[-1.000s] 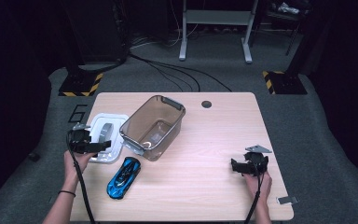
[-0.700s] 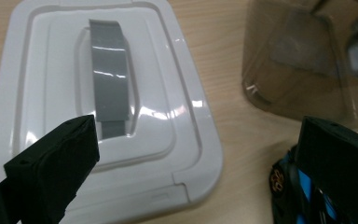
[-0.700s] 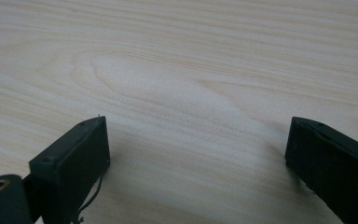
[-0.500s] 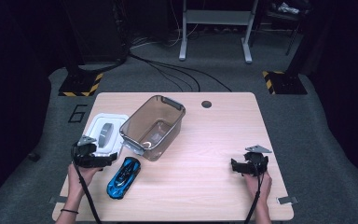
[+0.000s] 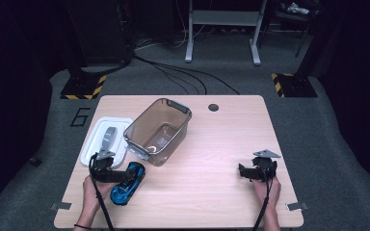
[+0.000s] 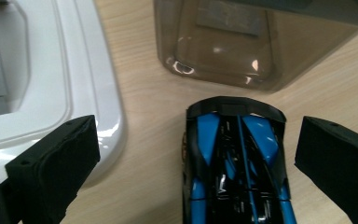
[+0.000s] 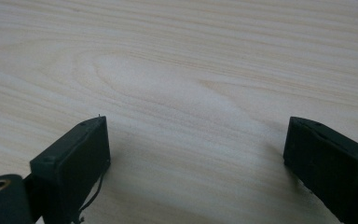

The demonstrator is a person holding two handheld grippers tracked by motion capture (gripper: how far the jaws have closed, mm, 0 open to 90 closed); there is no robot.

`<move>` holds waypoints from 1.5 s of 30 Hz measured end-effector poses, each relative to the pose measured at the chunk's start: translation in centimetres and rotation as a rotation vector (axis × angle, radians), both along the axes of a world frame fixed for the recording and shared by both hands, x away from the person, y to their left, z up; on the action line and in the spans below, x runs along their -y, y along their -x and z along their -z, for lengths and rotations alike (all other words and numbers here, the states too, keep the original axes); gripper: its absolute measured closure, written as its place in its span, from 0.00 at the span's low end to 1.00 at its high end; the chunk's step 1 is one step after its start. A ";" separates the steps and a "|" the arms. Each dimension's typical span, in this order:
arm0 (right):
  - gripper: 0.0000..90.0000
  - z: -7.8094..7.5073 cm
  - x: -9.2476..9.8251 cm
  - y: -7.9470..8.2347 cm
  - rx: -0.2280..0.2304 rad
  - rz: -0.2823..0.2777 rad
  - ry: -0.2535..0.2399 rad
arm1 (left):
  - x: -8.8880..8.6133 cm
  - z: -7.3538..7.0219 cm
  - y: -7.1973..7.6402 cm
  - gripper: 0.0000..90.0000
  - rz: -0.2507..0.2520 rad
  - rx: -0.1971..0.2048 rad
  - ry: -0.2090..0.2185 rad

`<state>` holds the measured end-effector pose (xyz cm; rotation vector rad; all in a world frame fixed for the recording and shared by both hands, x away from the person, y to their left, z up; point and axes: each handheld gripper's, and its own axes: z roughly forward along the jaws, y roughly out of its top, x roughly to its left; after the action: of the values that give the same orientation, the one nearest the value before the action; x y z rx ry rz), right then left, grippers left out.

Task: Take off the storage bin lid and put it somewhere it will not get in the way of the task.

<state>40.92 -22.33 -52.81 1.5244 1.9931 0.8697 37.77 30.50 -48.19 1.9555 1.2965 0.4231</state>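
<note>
A blue and black toy car (image 5: 125,187) lies on the wooden table (image 5: 212,144) near the front left. My left gripper (image 5: 117,174) is low at the car's left side with its jaws pointing right. In the left gripper view, the car (image 6: 235,163) sits between the spread jaws of the left gripper (image 6: 198,140), closer to the right one, and neither pad touches it. At the front right, my right gripper (image 5: 244,172) rests low over bare wood. Its own view shows the right gripper (image 7: 196,140) open with nothing between the jaws.
A clear smoky plastic bin (image 5: 158,131) stands just behind the car, its near wall (image 6: 223,51) close ahead of the left jaws. A white lid (image 5: 106,139) with a grey handle lies left of the bin, its corner (image 6: 74,93) beside the left jaw. A cable hole (image 5: 213,107) marks the table's back.
My left gripper has come back from over the white lid toward the front and right, and now has the toy car between its open jaws. The right gripper has stayed put.
</note>
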 end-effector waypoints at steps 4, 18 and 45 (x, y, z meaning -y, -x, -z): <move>0.07 0.0 0.0 0.0 0.000 -0.001 0.002 | 1.0 0.5 0.3 0.00 0.017 -0.009 0.006; 0.07 0.0 0.0 0.0 0.000 -0.008 0.005 | 3.5 1.4 -0.3 0.00 0.040 -0.041 -0.036; 0.07 0.0 0.0 0.0 0.001 -0.008 0.005 | 3.9 2.3 -1.2 0.17 0.023 -0.077 -0.058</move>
<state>40.90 -22.29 -52.81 1.5135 2.0006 0.8687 38.96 26.57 -50.50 2.0510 1.3214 0.3815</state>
